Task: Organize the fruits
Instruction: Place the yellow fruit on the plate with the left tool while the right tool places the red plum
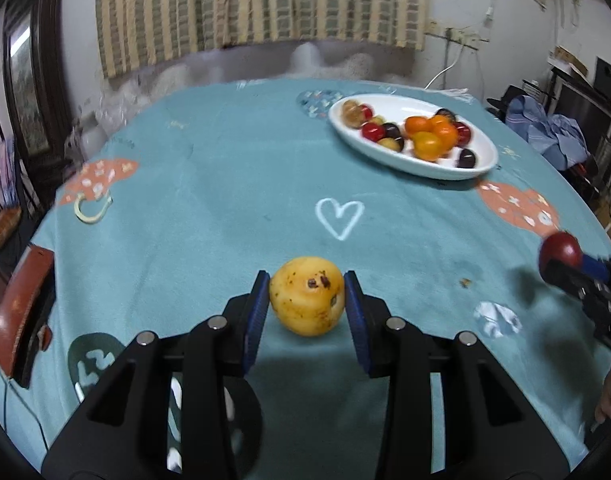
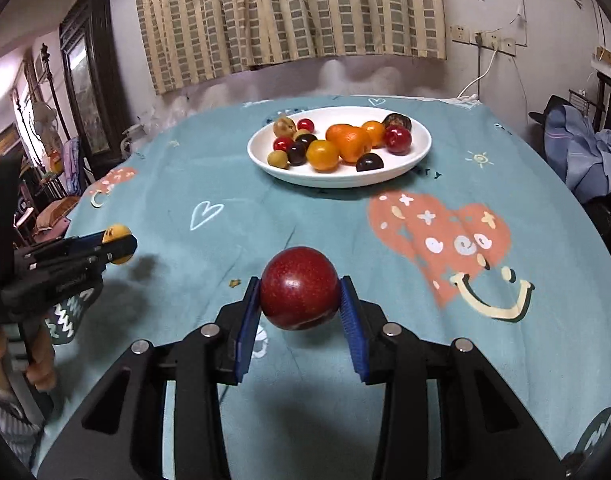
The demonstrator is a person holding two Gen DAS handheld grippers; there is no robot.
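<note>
A yellow fruit (image 1: pixel 307 295) is clamped between the left gripper's (image 1: pixel 308 294) jaws and a red plum (image 2: pixel 298 287) between the right gripper's (image 2: pixel 299 296), above the bench's near edge, the white plate (image 2: pixel 419 148) of fruit being toward the far edge.

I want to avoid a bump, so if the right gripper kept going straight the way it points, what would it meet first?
Probably the white oval plate of mixed fruit. The right gripper, jaws shut on a dark red round plum, points across bare teal tablecloth towards it; height above the table is unclear.
</note>
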